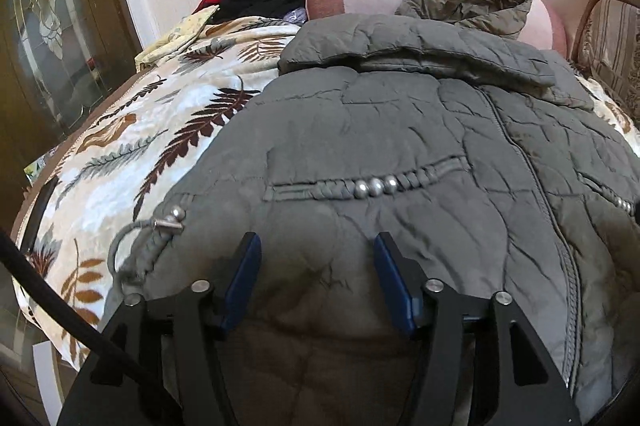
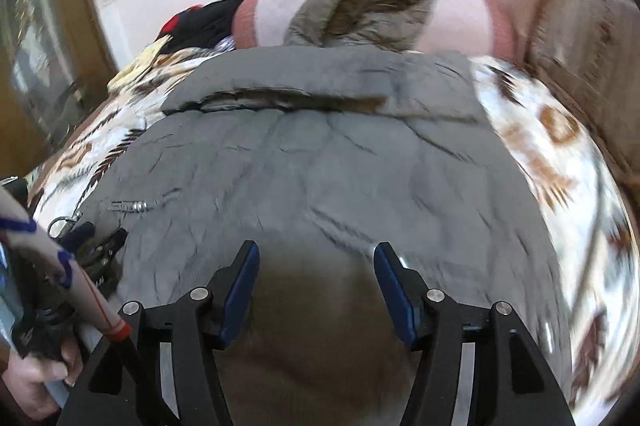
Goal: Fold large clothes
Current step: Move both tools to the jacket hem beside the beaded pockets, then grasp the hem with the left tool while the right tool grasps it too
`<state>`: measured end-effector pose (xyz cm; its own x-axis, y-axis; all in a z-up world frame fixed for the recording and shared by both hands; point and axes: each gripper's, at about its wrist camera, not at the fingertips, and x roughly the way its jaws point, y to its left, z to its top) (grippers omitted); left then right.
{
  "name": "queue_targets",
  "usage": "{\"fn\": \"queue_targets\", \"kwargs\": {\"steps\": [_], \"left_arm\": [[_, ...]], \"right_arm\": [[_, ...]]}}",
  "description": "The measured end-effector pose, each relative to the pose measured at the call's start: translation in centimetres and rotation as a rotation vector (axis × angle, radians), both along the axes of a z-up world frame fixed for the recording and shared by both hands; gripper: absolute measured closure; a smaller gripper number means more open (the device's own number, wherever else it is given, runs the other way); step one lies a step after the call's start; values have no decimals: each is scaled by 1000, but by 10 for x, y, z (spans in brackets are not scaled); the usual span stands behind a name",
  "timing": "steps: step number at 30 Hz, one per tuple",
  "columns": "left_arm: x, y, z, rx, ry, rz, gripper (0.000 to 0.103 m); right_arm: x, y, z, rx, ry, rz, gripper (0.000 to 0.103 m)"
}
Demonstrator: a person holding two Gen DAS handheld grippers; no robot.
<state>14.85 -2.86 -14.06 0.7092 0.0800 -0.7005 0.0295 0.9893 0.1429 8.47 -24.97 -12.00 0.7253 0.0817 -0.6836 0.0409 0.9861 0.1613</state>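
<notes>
Jacket (image 1: 380, 129) flat on blanket (image 1: 132, 145); both tools angled down, jaws apart.

No readable text, label, brand or number is showing in either view. The grey padded jacket (image 1: 400, 129) is displaying only stitching and metal beads, no lettering.

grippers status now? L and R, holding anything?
Left gripper: open, over the grey jacket, nothing held.
Right gripper: open, over the same jacket, nothing held.
</notes>
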Motion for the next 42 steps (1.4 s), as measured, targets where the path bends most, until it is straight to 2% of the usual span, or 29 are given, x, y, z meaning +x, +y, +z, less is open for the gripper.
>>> {"fn": "queue_targets", "kwargs": {"steps": [4,7,11,14,35,40,42], "left_arm": [[3,3,-5,-8,20,-2,36],[5,5,-8,-10,26,2,32],[6,4,-9,1,26,-3,31],[6,4,-10,5,24,-6,30],[4,5,-11,8,26,-21,29],[3,19,3,-95,40,-34,29],[-2,33,17,-137,2,-6,29]], "right_arm": [[-20,-10,-10,4,19,-63,37],[-16,-5,-26,-31,71,-65,37],[-10,2,-36,-93,79,-63,28],[-8,1,-42,-83,89,-73,24],[-10,10,-46,-140,65,-60,21],[-12,8,-44,-126,65,-57,21],[-18,4,-35,-95,48,-52,21]]}}
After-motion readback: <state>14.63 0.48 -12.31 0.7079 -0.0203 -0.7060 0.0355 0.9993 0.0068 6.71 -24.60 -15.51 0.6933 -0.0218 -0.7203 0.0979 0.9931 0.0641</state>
